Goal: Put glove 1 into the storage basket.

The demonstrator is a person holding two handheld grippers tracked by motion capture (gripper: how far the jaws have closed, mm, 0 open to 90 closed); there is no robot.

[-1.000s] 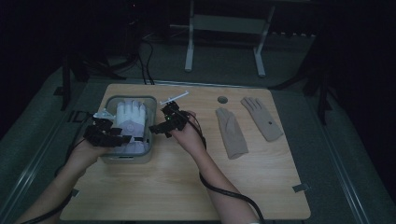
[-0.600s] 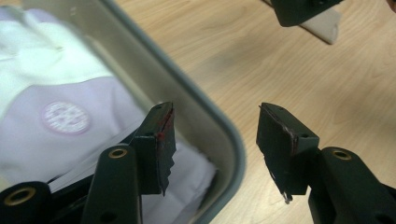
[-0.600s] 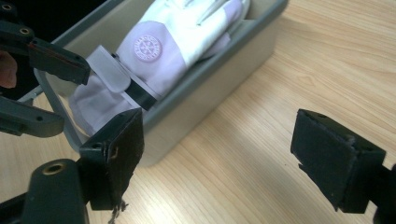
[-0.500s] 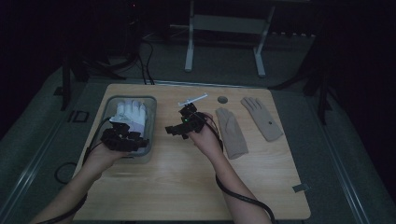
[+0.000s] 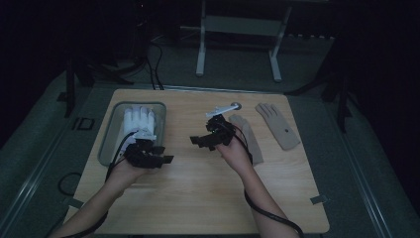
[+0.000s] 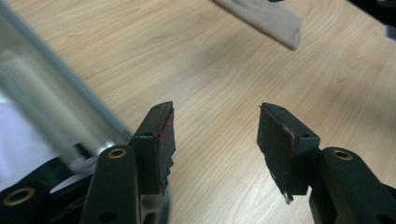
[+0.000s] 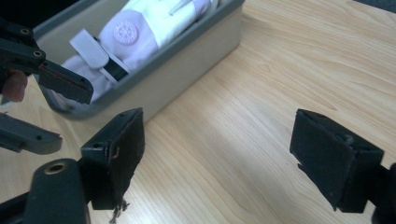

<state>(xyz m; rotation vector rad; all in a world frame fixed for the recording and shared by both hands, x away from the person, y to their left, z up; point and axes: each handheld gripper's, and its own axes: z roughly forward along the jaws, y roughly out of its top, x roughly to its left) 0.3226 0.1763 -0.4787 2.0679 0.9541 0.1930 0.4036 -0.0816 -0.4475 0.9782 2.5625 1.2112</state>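
Note:
A grey bin [image 5: 106, 145] at the table's left holds a white glove [image 5: 139, 120]. Two beige gloves lie flat at the right, one [image 5: 250, 140] beside my right hand and one [image 5: 278, 126] farther right. My left gripper [image 5: 164, 159] stands open over bare wood just off the bin's near right corner; its own view has the bin wall [image 6: 56, 100] at left and a beige glove cuff [image 6: 268, 19] at top. My right gripper [image 5: 198, 141] is open too, pointing left toward the bin [image 7: 187, 63] and white glove [image 7: 140, 28]. Nothing sits between either pair of jaws.
A round hole [image 5: 238, 105] in the tabletop lies behind my right hand. Bare wood spreads across the middle and near part of the table [image 5: 198, 198]. Metal stand legs [image 5: 200, 54] rise on the floor beyond the far edge.
Both hands have shifted right. My left gripper came off the bin to its near right corner. My right gripper moved from beside the bin toward the beige gloves.

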